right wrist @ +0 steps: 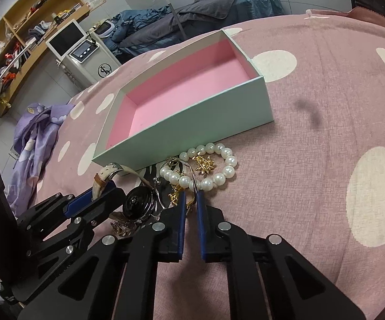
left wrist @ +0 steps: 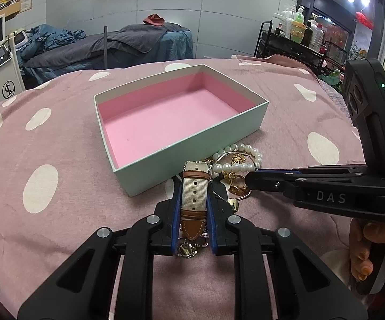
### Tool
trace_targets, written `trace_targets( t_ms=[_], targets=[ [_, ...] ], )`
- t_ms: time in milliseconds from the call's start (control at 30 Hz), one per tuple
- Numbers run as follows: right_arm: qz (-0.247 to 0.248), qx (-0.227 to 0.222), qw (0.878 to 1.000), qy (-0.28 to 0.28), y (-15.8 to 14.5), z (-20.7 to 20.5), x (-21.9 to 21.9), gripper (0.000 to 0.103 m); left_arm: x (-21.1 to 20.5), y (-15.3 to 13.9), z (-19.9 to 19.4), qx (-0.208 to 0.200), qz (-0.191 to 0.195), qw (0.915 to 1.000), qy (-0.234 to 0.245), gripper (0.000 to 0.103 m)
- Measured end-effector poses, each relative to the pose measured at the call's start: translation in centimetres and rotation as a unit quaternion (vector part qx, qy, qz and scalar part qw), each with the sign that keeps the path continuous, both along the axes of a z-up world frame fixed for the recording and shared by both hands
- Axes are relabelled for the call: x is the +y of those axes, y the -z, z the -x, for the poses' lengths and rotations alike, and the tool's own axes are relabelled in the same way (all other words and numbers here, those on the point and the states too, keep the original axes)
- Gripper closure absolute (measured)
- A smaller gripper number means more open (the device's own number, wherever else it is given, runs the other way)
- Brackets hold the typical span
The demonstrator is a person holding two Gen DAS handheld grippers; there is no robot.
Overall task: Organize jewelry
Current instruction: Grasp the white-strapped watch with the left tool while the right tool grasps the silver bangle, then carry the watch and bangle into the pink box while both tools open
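Pink polka-dot bedding (right wrist: pixel 325 101) spreads under both of my tools, with a treatment couch and a shelf far behind; both tools slope down toward the cloth from the near edge.

My left gripper (left wrist: pixel 193 208) is clamped on the watch (left wrist: pixel 194 190); its blue pads press the cream woven strap from either side, and the tan leather end hangs back between the fingers; the strap rises straight ahead of the tips toward the box wall; in the right wrist view the dark round dial lies just behind that gripper's tip.

My right gripper (right wrist: pixel 191 202) comes in from the left one's right side, a hand (left wrist: pixel 365 248) wrapped on its handle; its jaws are drawn nearly together on a thin silver bangle (right wrist: pixel 189 176) among the gold pieces (right wrist: pixel 204 164), though I cannot tell how firmly the pads bite.

Just ahead of those tips lies the pearl bracelet (right wrist: pixel 213 166), a closed ring of white beads with a gold sunburst charm inside it.

Beyond the heap, touching or almost touching it, stands the open box (left wrist: pixel 192 144), pale mint outside, pink inside.
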State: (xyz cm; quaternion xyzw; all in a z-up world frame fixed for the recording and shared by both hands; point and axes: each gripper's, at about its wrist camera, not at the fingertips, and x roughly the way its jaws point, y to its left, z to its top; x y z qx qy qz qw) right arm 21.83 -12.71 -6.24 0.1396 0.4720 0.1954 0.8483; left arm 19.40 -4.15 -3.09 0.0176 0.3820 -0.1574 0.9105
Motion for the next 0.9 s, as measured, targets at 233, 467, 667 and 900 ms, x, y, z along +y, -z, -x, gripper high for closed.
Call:
trace_targets(
  t_ms=[233,467,667,900],
  targets=[
    [0.034,-0.048,0.998,-0.029,-2.4,1.7,0.6,0.1,0.6,-1.3,0.7,-0.008,0.014,0.9998,0.01,0.086],
    [0.043,-0.082,0.994,-0.054,-5.4,2.9,0.3,0.1,1.2,-3.7,1.3,-0.013,0.031,0.9989,0.032,0.086],
    [0.042,-0.102,0.992,-0.056,-7.8,2.1,-0.3,0.1,1.6,-6.0,-0.1,-0.008,0.039,0.9974,0.06,0.086],
    [-0.002,-0.096,0.995,-0.039,-9.6,-1.9,-0.9,0.1,2.2,-7.6,-4.9,0.007,0.044,0.9966,0.069,0.086]
  ],
)
